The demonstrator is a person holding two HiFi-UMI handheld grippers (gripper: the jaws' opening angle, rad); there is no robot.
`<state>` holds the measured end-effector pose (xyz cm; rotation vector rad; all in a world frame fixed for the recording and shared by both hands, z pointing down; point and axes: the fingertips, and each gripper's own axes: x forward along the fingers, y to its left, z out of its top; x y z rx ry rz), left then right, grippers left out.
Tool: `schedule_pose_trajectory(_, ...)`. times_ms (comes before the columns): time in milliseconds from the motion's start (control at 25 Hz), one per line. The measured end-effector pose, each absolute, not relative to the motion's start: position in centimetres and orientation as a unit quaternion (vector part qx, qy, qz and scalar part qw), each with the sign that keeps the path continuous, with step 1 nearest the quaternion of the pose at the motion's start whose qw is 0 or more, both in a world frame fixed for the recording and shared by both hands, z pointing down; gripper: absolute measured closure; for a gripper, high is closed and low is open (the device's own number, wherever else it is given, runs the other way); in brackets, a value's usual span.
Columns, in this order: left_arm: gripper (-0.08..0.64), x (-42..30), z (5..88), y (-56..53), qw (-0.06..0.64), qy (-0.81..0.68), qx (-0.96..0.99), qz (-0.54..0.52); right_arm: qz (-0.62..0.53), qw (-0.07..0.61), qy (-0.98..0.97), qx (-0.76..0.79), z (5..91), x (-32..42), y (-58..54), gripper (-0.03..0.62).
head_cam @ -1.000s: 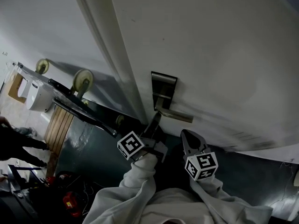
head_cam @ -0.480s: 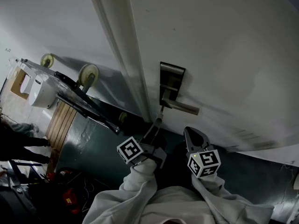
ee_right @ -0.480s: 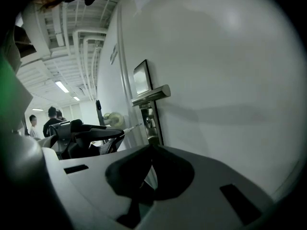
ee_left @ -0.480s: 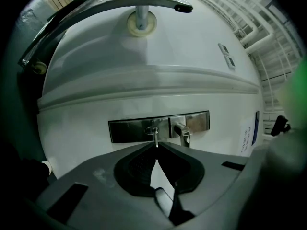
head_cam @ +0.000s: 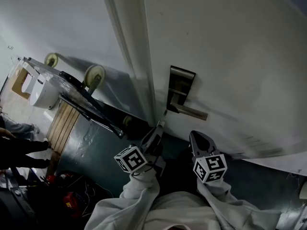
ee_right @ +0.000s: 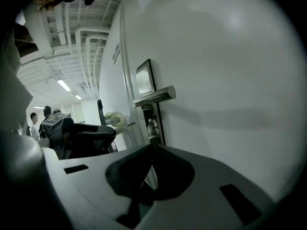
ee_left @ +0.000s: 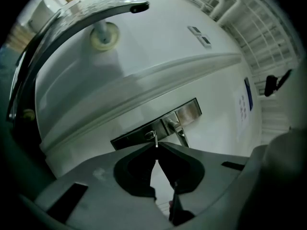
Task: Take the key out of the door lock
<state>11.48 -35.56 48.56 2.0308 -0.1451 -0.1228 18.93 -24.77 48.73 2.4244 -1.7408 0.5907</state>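
On the white door (head_cam: 230, 47) sits a steel lock plate (head_cam: 181, 86) with a lever handle (head_cam: 192, 112). My left gripper (head_cam: 159, 127) hangs just below and left of the plate, shut on the key. In the left gripper view the thin key blade (ee_left: 156, 139) sticks out past the closed tips of the left gripper (ee_left: 156, 146), right in front of the keyhole (ee_left: 149, 135) on the plate (ee_left: 129, 139). Whether the tip is still inside I cannot tell. My right gripper (head_cam: 196, 138) hovers under the handle, shut and empty; from it I see the right gripper (ee_right: 151, 147), handle (ee_right: 154, 97) and plate (ee_right: 154, 121).
A tipped cart with pale wheels (head_cam: 95, 74) and a dark frame (head_cam: 86, 110) leans on the wall left of the door frame (head_cam: 136, 56). A wooden board (head_cam: 61, 128) and red items (head_cam: 72, 207) lie on the floor. A person's dark sleeve (head_cam: 21, 150) reaches in at left.
My left gripper has drawn back down and to the left from the lock plate, and its marker cube has rolled. The right gripper has stayed put.
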Motion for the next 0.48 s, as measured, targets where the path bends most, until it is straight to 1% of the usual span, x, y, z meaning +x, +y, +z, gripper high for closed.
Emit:
schedule_pose_trajectory(320,0.537,9.7,48.3,-37.3,0.367,-0.102,0.925,-0.003,0.19,0.053,-0.58,0.79,48.6,19.1,-25.4,0.54)
schedule_pose_trajectory(480,0.537,9.1,48.2,-37.9,0.306,-0.129,0.943,0.016,0.189,0.053,-0.586,0.786,48.4,19.2,-25.6,0.54)
